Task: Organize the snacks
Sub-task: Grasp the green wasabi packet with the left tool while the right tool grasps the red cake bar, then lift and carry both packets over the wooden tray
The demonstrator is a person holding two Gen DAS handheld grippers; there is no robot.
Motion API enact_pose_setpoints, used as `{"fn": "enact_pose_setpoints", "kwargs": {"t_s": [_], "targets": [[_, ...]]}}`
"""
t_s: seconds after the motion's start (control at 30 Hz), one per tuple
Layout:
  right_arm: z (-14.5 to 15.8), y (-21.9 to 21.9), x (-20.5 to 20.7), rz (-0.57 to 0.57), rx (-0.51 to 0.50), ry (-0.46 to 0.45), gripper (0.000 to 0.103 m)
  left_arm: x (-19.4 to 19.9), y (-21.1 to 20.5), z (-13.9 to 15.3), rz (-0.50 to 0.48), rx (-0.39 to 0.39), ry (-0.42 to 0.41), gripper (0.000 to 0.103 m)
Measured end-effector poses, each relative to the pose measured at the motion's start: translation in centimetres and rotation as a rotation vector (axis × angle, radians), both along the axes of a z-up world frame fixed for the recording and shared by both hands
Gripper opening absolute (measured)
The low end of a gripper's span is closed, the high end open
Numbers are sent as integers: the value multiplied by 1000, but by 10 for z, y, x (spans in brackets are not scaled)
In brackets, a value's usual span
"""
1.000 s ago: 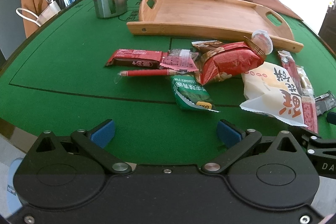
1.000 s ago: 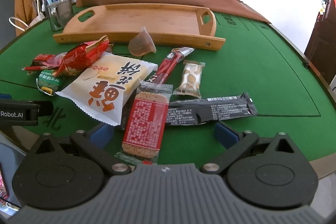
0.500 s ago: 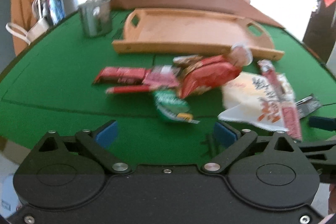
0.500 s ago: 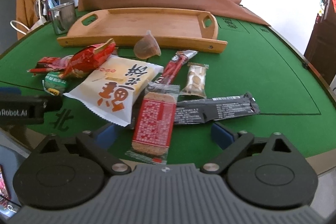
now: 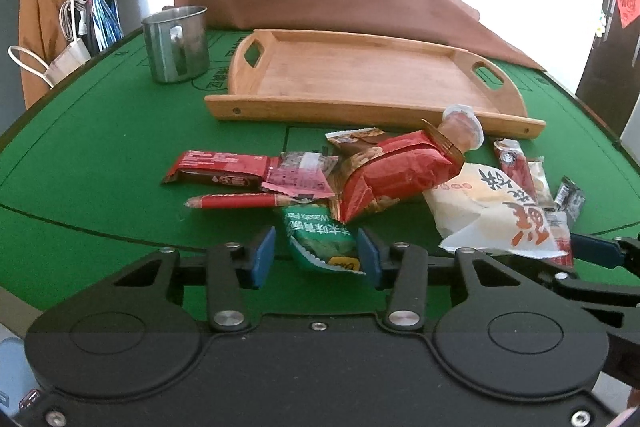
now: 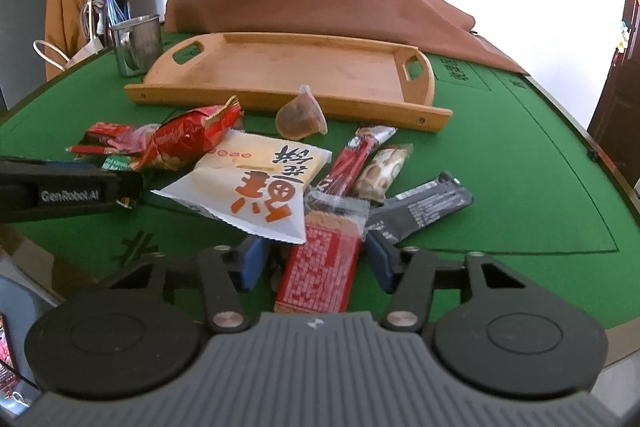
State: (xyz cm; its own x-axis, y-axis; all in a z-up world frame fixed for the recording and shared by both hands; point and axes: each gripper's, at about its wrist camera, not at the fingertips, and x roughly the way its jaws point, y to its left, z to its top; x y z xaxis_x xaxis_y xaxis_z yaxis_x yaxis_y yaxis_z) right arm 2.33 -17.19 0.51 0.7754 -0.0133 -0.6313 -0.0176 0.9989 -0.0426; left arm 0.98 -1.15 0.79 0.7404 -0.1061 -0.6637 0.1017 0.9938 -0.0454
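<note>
The left tool [image 5: 316,257] gapes around a green packet [image 5: 318,239]; the right tool [image 6: 316,261] gapes around a red bar [image 6: 320,267]. Ahead, the tray [image 5: 360,75] holds nothing; mug [image 5: 176,43] front-left.

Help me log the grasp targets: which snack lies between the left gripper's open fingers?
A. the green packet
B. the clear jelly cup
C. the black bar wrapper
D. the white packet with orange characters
A: in the left wrist view the green packet lies on the green table between the two blue pads of the left gripper, whose jaws stand apart on either side of it, not yet closed on it.
</note>
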Motion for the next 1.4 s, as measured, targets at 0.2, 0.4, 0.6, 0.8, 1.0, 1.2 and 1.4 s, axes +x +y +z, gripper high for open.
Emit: {"fn": "enact_pose_setpoints", "kwargs": {"t_s": [0.2,0.4,0.6,0.8,1.0,1.2,1.4], "targets": [[5,-6,-7,-28,-20,-8,58,9,-6,-9,20,29,-2,54],[-1,-4,-10,-24,0,21,59,11,-12,-12,7,34,-21,38],[6,-9,-7,-35,22,17,41,6,-2,-5,6,-15,-5,30],[13,-19,-7,-61,33,8,29,-4,7,2,19,-14,-23,27],[14,-29,-6,-88,44,13,37,-10,11,6,12,7,-35,25],[6,-23,-11,-63,55,33,57,-13,12,3,20,8,-30,25],[-2,-19,-7,-109,35,0,68,-16,11,3,9,7,-36,26]]}}
